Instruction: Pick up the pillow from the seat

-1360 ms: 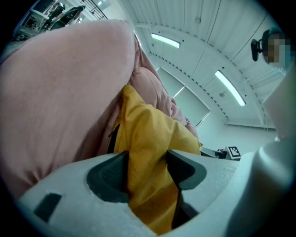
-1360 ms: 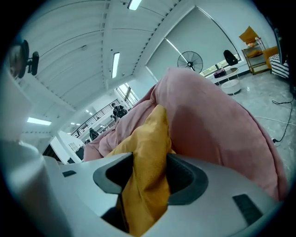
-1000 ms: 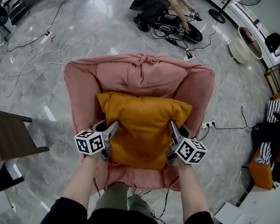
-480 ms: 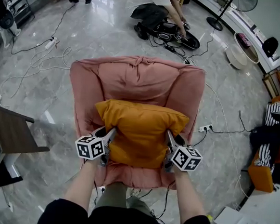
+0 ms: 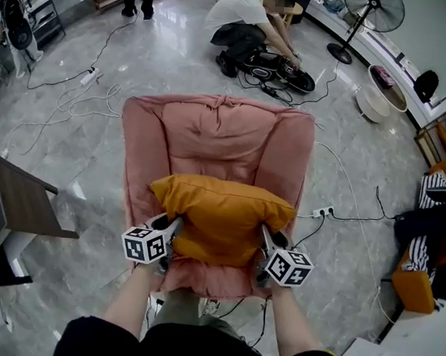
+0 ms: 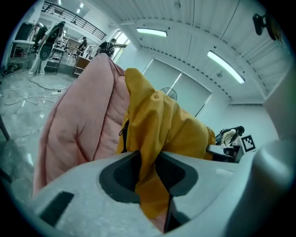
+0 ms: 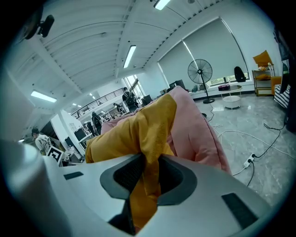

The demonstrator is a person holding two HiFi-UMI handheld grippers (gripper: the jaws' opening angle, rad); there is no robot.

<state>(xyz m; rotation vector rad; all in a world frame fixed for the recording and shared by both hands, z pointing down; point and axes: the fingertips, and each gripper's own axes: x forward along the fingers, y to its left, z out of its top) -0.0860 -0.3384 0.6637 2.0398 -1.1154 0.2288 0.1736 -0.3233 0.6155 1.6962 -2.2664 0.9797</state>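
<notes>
While pinching folds of the orange pillow (image 5: pixel 220 211) after just closing on them, left claw (image 5: pixel 173 227) at its left edge and right claw (image 5: pixel 265 234) at its right, seems to hold it barely above the pink seat (image 5: pixel 211 134) at its near part, lifting clear left to do.

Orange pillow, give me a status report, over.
Jaws just closed further: left tool and right tool shut on mustard-orange fabric pillow. Held over pink padded armchair. Nothing blocking.

The pillow (image 5: pixel 220 211) is matt orange cloth, wrinkled. The chair (image 5: pixel 215 130) is soft pink padded cloth. The floor (image 5: pixel 167 54) is smooth, glossy grey stone. The table (image 5: pixel 22 205) is perhaps dark wood.
</notes>
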